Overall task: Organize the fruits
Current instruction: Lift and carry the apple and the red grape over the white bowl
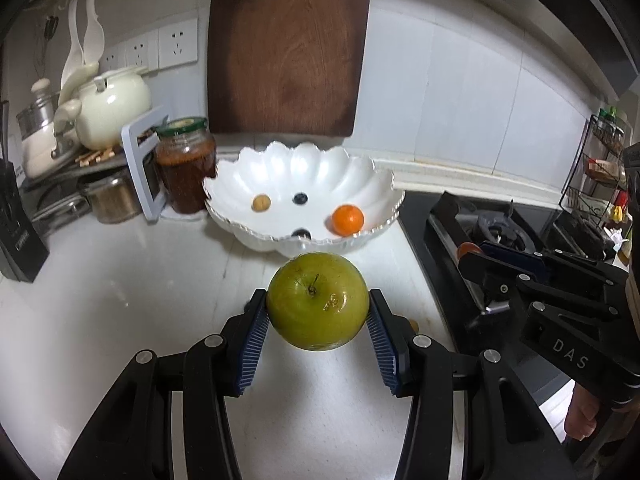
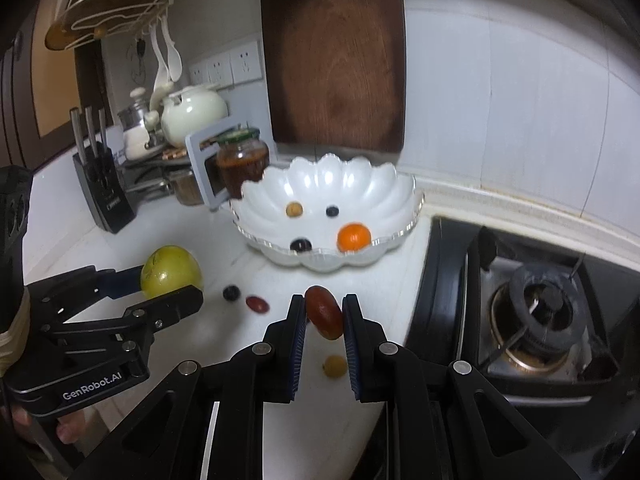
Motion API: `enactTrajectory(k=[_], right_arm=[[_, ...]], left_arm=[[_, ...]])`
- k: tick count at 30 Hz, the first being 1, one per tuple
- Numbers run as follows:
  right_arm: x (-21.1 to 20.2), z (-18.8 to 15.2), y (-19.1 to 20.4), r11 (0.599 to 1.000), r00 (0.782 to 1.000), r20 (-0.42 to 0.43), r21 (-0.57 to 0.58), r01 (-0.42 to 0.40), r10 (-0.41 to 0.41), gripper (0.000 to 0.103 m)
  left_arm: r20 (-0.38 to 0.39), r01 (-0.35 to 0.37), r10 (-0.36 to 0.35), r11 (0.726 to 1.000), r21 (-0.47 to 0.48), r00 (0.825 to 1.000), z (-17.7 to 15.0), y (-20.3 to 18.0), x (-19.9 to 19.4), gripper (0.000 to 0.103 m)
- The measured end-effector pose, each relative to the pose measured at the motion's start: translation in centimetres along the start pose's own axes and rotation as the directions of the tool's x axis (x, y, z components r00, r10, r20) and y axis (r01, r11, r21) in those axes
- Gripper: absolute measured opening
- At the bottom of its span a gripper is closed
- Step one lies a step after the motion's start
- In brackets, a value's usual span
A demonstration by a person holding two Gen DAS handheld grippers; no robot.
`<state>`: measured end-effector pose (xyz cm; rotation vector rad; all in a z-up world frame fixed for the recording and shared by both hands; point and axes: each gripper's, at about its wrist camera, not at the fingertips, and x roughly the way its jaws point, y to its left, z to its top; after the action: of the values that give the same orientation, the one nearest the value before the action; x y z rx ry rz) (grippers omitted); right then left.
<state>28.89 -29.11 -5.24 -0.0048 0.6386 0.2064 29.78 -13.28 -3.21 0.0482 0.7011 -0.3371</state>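
White bench [image 2: 72,216] runs to a tiled wall at 12 o'clock, dark wood cutting board [image 2: 336,56] leaning on it. Gas stove [image 2: 536,320] bounds the bench edge at 3 o'clock; knife block [image 2: 102,196], glass jar [image 2: 242,162] and cream pot [image 2: 192,114] crowd 10 to 11 o'clock.

Scalloped white bowl [image 2: 320,184] sits at 12 o'clock near the wall, holding an orange [image 2: 354,237], a tan fruit [image 2: 294,209] and two dark berries [image 2: 332,211].

Left gripper [image 1: 318,316] jaws clamp the green apple [image 1: 318,300], held off the bench just short of the bowl's near rim. From the right wrist view the apple sits at 9 o'clock.

Right gripper [image 2: 324,312] jaws pinch a red-brown oval fruit [image 2: 324,312], tilted, above the bench close to the stove edge.

Loose on the bench: dark berry [image 2: 231,293] and red fruit [image 2: 256,304] at 10 o'clock of the right jaws, small yellow fruit [image 2: 334,367] beneath them. Open bench between the two grippers and bowl; left half of the bench is bare white.
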Motion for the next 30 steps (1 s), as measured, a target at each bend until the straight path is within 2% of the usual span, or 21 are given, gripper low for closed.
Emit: enactTrajectory(k=[8,22,30], right_arm=[[0.0,2.1,0.4,1.0,0.998,0.061,0.014,0.018,-0.018,0.02],[1.0,6.5,0.1,0.998,0.988,0.151,0.064,0.027,-0.037,0.02],[3.1,9.2,-0.4,0.996,0.988,0.145,0.082,0.038,-0.049,0.02]], left_arm=[[0.058,-0.007,0.006,1.0,0.014,0.998,2.3,0.9,-0.7,0.049],[0.13,-0.011,0.008,1.0,0.021,0.991,7.2,2.3,0.2,0.049],[0.166,-0.039,0.034,0.999,0.032,0.985,10.4,3.0,1.5,0.048]])
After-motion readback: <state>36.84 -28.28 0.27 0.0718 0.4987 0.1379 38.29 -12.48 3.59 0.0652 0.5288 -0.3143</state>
